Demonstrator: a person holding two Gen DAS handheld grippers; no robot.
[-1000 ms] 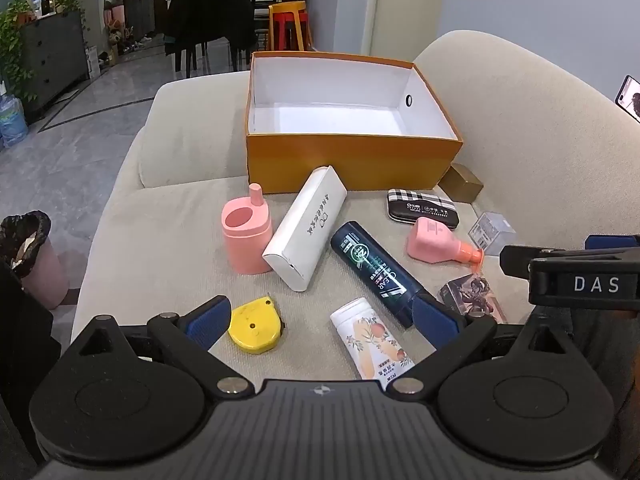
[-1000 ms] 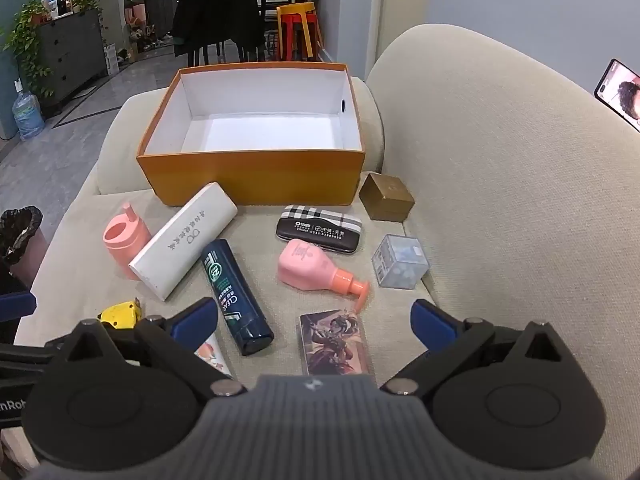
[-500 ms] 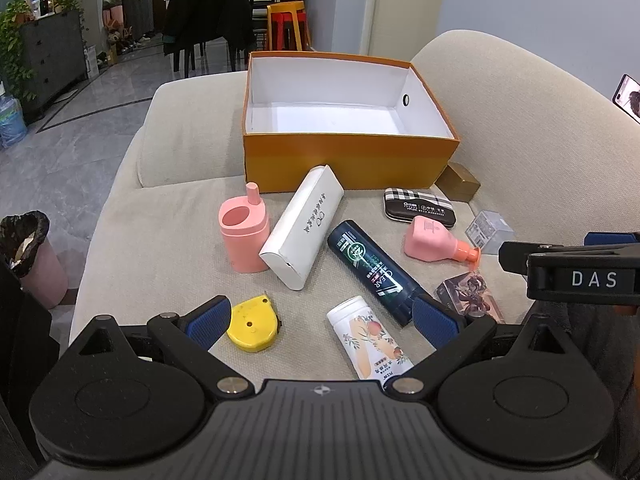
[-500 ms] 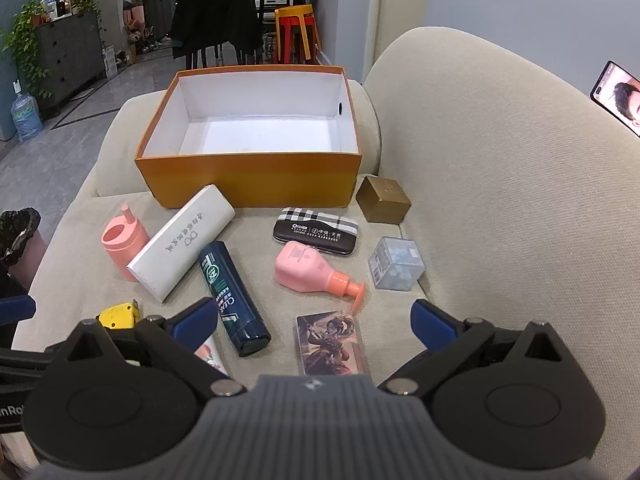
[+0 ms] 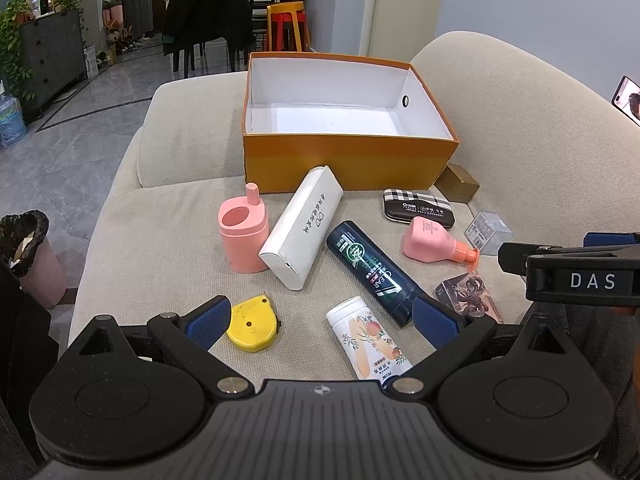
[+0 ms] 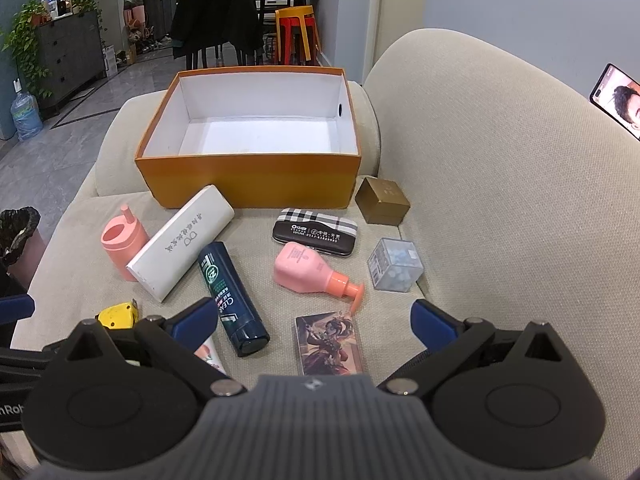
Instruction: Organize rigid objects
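Sitting on: a soft beige sofa [image 6: 500,208], where all the things lie on the seat.
Box: an orange box [image 6: 256,178] with white insides stands open at the back of the seat, and nothing is in it.
Near the box: a white case [image 5: 304,228] leans against a pink cup [image 5: 242,240]; a checked case [image 6: 316,232] and a small gold box [image 6: 382,202] lie just in front of the box.
Middle of the seat: a dark bottle [image 6: 232,296] lies flat, and a pink pump bottle [image 6: 308,272] lies on its side beside it.
By the sofa back: a clear cube [image 6: 394,266].
Close to the grippers: a yellow tape measure [image 5: 252,322], a white tube with a peach on it [image 5: 368,340] and a picture card box [image 6: 328,342].
Left gripper [image 5: 322,318]: fingers wide apart, holding nothing, above the tube.
Right gripper [image 6: 314,318]: fingers wide apart, holding nothing, above the card box.
Room: a shiny grey floor, a dark cabinet [image 6: 70,54] with green plants [image 6: 24,50], a water jug [image 6: 26,114], a pink bin with a black bag [image 5: 30,252], dark chairs and a red and yellow stool [image 6: 296,34].
On the sofa back: a phone [image 6: 618,100] with its screen on.
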